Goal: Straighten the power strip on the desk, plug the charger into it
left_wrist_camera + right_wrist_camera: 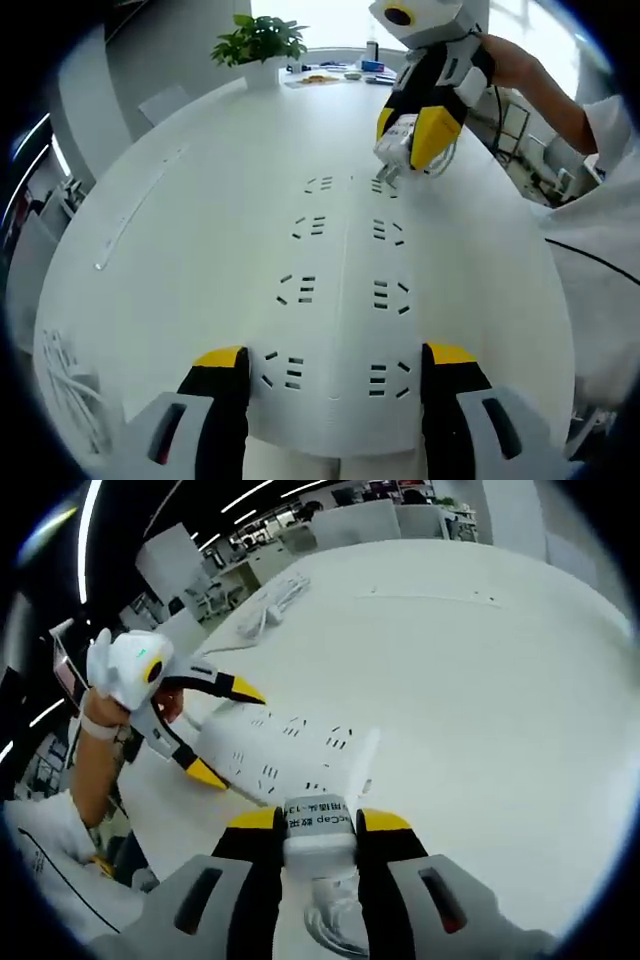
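Note:
A white power strip [340, 260] with two rows of sockets lies on the white desk [200, 170]. My left gripper [336, 358] straddles its near end, both yellow-tipped jaws against its sides. In the right gripper view, that left gripper [225, 732] clamps the strip [290, 755] at its far end. My right gripper [318, 820] is shut on a white charger [318, 832] with a printed label. In the left gripper view, the right gripper [408, 140] holds the charger [395, 152] tilted, its prongs just above a socket at the strip's far end.
A potted plant [258, 45] and small items [340, 72] stand at the desk's far edge. A loose white cable [70, 385] lies at the desk's left edge; the cable [275, 600] also appears in the right gripper view. A person's hand [515, 60] holds the right gripper.

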### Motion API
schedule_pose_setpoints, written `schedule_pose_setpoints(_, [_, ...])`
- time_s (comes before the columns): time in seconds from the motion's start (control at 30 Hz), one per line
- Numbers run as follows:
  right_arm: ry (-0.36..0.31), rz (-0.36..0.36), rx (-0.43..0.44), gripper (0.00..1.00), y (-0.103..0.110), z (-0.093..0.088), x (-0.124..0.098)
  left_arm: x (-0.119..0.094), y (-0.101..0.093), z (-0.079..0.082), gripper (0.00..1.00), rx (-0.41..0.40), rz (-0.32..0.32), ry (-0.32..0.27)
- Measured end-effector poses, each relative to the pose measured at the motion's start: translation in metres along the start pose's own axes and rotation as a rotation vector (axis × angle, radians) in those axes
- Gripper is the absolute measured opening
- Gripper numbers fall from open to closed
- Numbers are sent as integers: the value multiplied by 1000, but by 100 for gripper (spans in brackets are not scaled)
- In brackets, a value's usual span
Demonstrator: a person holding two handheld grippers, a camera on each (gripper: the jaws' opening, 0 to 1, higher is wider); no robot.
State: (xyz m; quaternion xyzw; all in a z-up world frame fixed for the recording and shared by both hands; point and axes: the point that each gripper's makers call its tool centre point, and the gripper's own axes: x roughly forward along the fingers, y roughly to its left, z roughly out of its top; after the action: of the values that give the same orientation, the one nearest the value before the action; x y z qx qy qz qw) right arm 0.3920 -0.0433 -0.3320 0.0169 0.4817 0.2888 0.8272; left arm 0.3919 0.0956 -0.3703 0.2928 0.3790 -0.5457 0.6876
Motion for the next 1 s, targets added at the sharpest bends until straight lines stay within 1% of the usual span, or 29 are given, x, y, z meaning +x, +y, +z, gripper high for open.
schedule_pose_setpoints(0.03, [27,-10,-6,27,0,-1,2,0,0,0,70,-1,1,1])
schedule_pose_setpoints(0.07, [71,-31,-6,27,-2,-2,2,0,-1,0,70,-2,4,4])
schedule_pose_setpoints(0.1, [61,-38,-20,27,-2,4,2,0,-1,0,70,-6,6,5])
schedule_pose_setpoints(0.17, [83,-53,-19,27,-2,6,3,0,0,0,70,-10,8,8])
schedule_pose_setpoints(0.2, [107,-62,-21,27,-3,6,4,0,1,0,70,-12,9,9])
schedule_pose_setpoints(0.3, [140,-70,-9,27,-5,10,5,2,9,1,70,-12,11,8])
schedule_pose_setpoints(0.37, [177,-76,35,27,-5,12,5,3,11,2,70,-16,15,12])
schedule_pose_setpoints(0.4, [177,-81,35,27,-7,16,6,3,12,2,70,-26,20,17])
schedule_pose_setpoints(0.43, [191,-88,38,27,-6,15,7,3,12,2,70,-35,26,20])
schedule_pose_setpoints(0.47, [208,-98,22,27,-4,13,6,3,11,2,70,-45,33,22])
schedule_pose_setpoints(0.57, [218,-120,9,27,-1,11,6,4,12,2,69,-61,50,18])
schedule_pose_setpoints(0.63, [220,-131,0,27,-5,13,5,3,12,2,69,-71,59,12])
schedule_pose_setpoints(0.7, [211,-144,-10,27,-2,16,7,3,12,2,69,-81,69,10])
schedule_pose_setpoints(0.8, [223,-162,-21,27,-1,18,9,1,8,1,69,-94,81,18])
schedule_pose_setpoints(0.97, [245,-202,-32,27,-3,20,9,4,19,1,68,-114,97,29])
schedule_pose_setpoints(1.0, [244,-209,-36,27,-3,22,13,5,20,2,68,-117,100,29])
